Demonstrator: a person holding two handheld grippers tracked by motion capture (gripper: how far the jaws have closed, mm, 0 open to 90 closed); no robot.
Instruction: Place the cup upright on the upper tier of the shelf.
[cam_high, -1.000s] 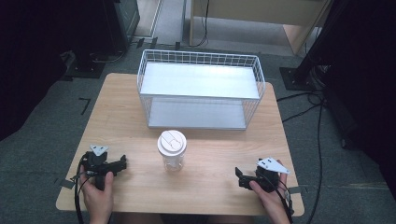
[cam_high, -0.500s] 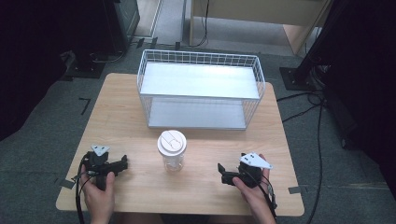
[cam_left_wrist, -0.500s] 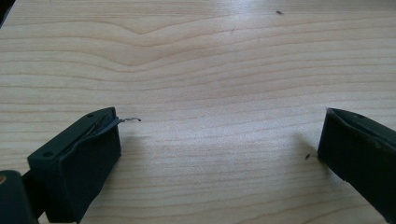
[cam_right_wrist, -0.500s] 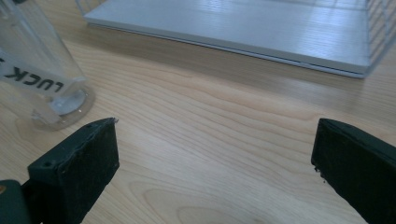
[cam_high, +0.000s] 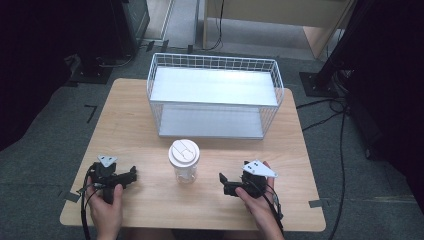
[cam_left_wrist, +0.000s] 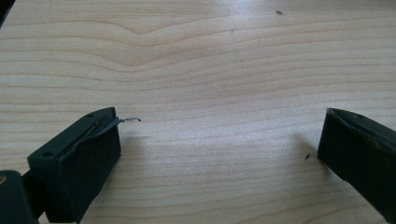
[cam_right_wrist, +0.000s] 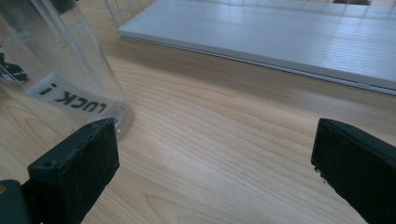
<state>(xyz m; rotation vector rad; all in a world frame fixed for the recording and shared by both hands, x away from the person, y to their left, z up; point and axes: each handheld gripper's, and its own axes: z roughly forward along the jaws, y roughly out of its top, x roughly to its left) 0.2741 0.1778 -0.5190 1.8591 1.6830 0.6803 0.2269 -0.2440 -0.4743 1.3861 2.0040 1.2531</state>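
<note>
A clear plastic cup (cam_high: 184, 166) with a white lid stands upright on the wooden table (cam_high: 150, 135), near its front middle. In the right gripper view the cup (cam_right_wrist: 56, 70) rises at the left, with a label reading "LUCK" upside down. My right gripper (cam_high: 223, 182) is open, a short way right of the cup, and points toward it. Its jaws stand wide apart (cam_right_wrist: 210, 154) with bare wood between them. My left gripper (cam_high: 131, 175) rests at the front left, pointing right, open (cam_left_wrist: 219, 140) over bare table.
A white wire basket (cam_high: 215, 95) with two flat white shelves stands at the back middle of the table; its lower shelf (cam_right_wrist: 280, 32) lies just beyond the cup. Cables and dark stands sit on the grey floor around the table.
My right gripper has slid left along the table's front, from the right edge to close beside the cup. The left gripper and the cup have stayed put.
</note>
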